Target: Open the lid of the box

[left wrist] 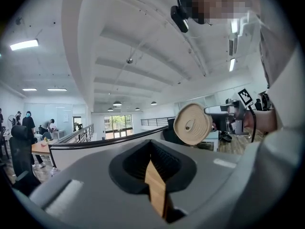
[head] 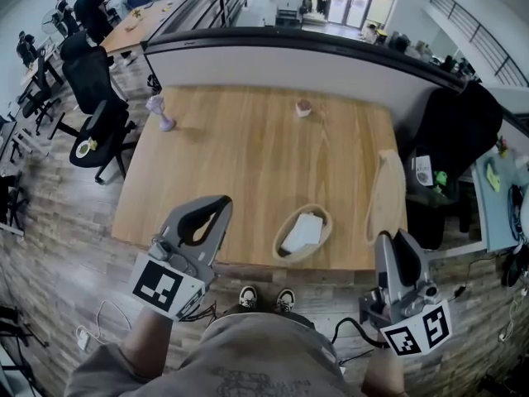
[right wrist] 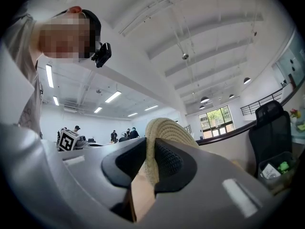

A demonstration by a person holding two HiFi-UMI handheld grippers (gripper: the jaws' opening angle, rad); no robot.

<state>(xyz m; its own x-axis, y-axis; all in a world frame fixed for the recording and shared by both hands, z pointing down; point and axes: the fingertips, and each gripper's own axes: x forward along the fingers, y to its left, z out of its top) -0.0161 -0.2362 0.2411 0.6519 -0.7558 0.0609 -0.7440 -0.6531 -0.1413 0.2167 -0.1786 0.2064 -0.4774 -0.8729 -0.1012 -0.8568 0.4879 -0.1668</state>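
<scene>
The woven basket box [head: 318,240] stands uncovered near the table's front edge, with a white cloth [head: 303,231] inside it. Its round woven lid [head: 387,190] is held on edge to the right of the box, above the table's right side. My right gripper [head: 395,242] is shut on the lid's lower rim; in the right gripper view the braided rim [right wrist: 164,132] sits between the jaws of that gripper [right wrist: 150,154]. My left gripper [head: 220,207] hovers left of the box, shut and empty. In the left gripper view the closed gripper [left wrist: 153,151] points toward the lid [left wrist: 192,123].
A wooden table [head: 248,155] carries a small pale purple object [head: 161,112] at the back left and a small cup-like item [head: 303,107] at the back. Black office chairs [head: 95,98] stand to the left, a dark chair [head: 455,131] to the right. A curved partition [head: 281,56] runs behind.
</scene>
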